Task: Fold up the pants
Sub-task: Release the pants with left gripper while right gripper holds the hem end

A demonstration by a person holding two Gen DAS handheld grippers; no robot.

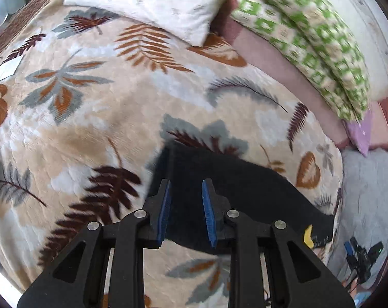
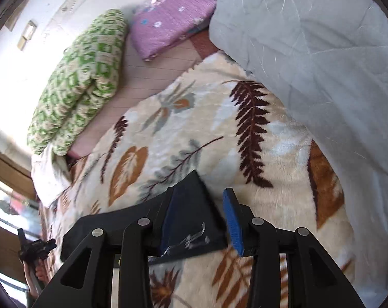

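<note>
I see the leaf-print blanket [image 1: 96, 118] filling both views. The black pants [image 1: 245, 187] lie on it, low and centre in each frame. My left gripper [image 1: 186, 213] and right gripper [image 2: 197, 220] hover above them, fingers spread wide, holding nothing.

Your right tool [image 2: 201, 220] hangs with its fingers spread over the folded black pants [image 2: 191, 213] on the leaf-print blanket [image 2: 194, 133]; a grey quilt [image 2: 309, 38] lies beyond, a green cushion [image 2: 83, 77] alongside.
</note>
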